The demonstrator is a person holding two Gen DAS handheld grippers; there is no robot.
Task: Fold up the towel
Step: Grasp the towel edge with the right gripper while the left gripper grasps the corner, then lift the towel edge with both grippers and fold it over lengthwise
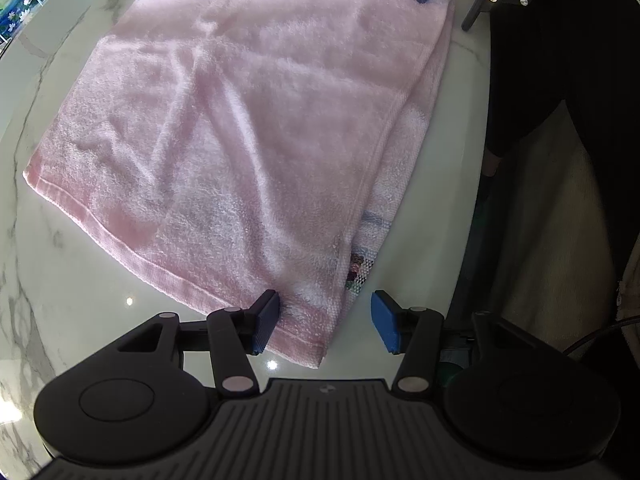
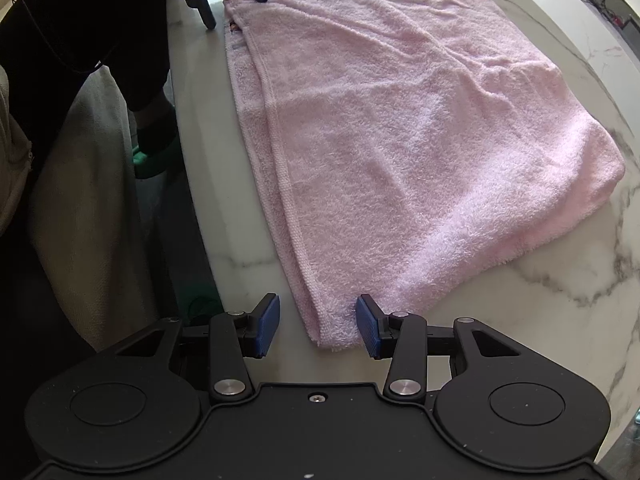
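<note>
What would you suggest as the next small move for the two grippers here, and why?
Probably close both grippers: the left gripper and right gripper are open, each straddling a near corner of the pink towel, which lies folded once on the marble table.

Towel point(image 1: 248, 128): pink terry cloth, fluffy looped pile, matt; flat-woven hem bands along its edges; a printed strip showed on the under layer. Table point(image 1: 60, 300): white marble-look top with grey veins, polished and glossy, carrying lamp glints. Left gripper point(image 1: 325, 322): matt black plastic body, ribbed top plate, silvery metal pivot pins; blue pads point(image 1: 385, 322) finely ribbed, rubbery. Right gripper point(image 2: 318, 326): same matt black plastic, metal pins, textured blue pads point(image 2: 368, 326).
</note>
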